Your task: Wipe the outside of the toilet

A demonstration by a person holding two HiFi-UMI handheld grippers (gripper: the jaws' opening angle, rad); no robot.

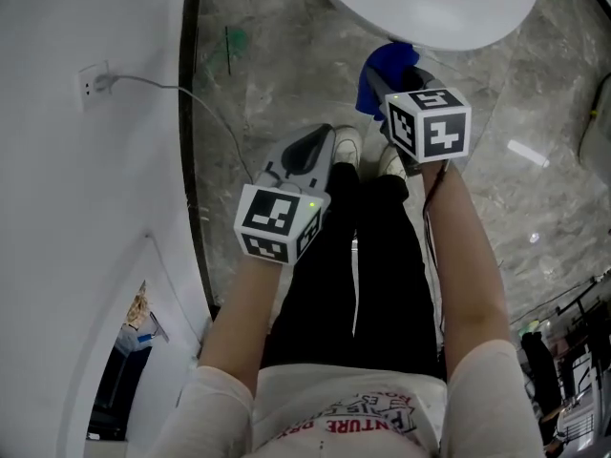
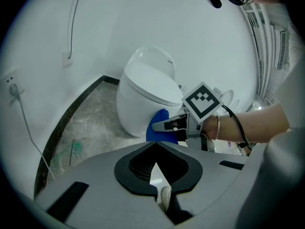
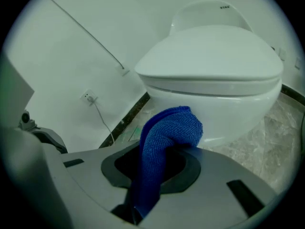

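Person's forearms and two grippers above their own legs, with the white toilet [image 1: 430, 3] just ahead.

The toilet's lid is down. The blue cloth [image 3: 164, 142] is bunched at the lower front of the bowl, pinched in the right gripper [image 1: 396, 79]. Whether it presses on the porcelain is hard to tell. The left gripper [image 1: 320, 141] hangs back with its jaws together on nothing. Only a narrow fold looks clamped, so a firm drag could pull the cloth free — then hard plastic would scrape the bowl. The head view cuts off the toilet's base and back.
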